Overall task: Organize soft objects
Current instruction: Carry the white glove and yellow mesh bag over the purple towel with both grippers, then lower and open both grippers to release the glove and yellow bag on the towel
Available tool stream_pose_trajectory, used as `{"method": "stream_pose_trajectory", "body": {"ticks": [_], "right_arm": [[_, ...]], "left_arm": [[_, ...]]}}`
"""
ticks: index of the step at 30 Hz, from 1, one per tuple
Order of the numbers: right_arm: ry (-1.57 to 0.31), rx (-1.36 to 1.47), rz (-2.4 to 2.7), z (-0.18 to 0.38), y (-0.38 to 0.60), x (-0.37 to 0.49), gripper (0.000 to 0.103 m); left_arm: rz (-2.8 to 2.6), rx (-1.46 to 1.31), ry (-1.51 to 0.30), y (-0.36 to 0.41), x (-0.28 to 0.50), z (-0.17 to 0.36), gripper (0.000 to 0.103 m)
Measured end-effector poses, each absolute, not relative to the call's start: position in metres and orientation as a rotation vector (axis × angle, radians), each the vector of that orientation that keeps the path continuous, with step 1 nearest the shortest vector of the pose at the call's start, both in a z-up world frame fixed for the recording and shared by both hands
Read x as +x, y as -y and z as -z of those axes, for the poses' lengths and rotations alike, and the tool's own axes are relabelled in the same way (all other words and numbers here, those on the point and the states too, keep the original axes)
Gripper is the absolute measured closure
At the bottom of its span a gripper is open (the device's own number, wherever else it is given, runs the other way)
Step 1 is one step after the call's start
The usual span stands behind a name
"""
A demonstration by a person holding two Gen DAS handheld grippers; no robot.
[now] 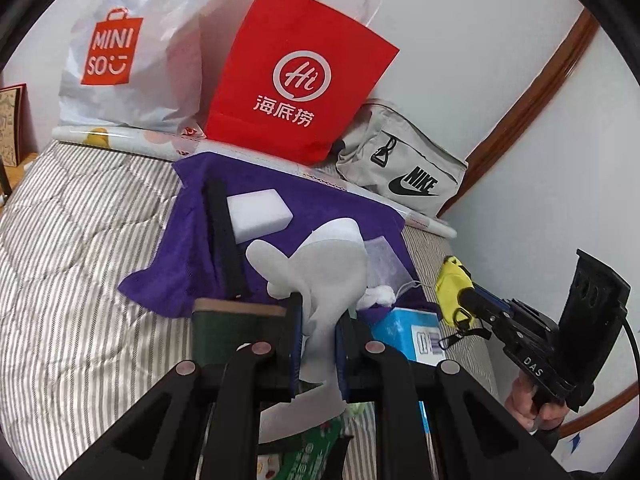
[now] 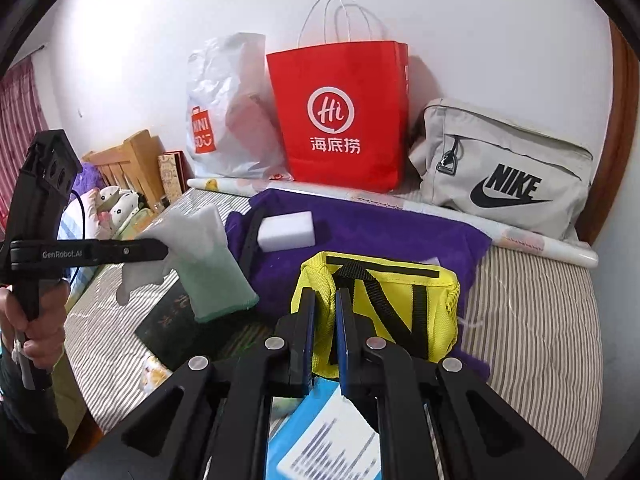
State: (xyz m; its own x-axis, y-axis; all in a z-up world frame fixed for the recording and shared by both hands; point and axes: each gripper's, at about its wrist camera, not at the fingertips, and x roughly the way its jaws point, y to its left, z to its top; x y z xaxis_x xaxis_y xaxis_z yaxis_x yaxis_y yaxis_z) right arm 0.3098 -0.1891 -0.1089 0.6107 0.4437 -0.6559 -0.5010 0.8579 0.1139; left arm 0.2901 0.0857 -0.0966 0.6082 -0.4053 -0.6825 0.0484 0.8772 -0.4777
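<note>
Left tongs (image 1: 316, 340) clamping white glove (image 1: 320, 276), right tongs (image 2: 322, 340) yellow pouch (image 2: 384, 304); beyond, Haidilao "Hi" bag (image 2: 340, 120).

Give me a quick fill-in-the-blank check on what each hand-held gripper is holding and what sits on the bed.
1. The left hand-held gripper is shut on a white ____.
2. The right hand-held gripper pinches a ____ pouch with black straps.
3. The white sponge block lies on a ____ cloth.
4. The red paper bag stands left of a grey ____ bag.

Missing words: glove; yellow; purple; Nike
</note>
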Motion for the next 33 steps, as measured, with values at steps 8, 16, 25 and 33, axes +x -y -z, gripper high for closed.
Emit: {"method": "stream_pose_trajectory", "body": {"ticks": [8, 16, 25, 33], "right_arm": [[-0.754, -0.098, -0.552, 0.118, 0.177, 0.348, 0.093], [-0.775, -0.112, -0.545, 0.129, 0.168, 0.38, 0.093], [-0.846, -0.144, -0.532, 0.159, 0.153, 0.41, 0.093], [-0.903, -0.164, -0.519, 0.179, 0.145, 0.429, 0.093]], "left_arm": [[0.293, -0.44, -0.875, -0.079, 0.325, 0.094, 0.089], [0.299, -0.441, -0.906, -0.079, 0.359, 0.107, 0.089], [0.25, -0.444, -1.007, -0.084, 0.389, 0.141, 0.089], [0.238, -0.462, -1.048, -0.091, 0.402, 0.16, 0.089]]}}
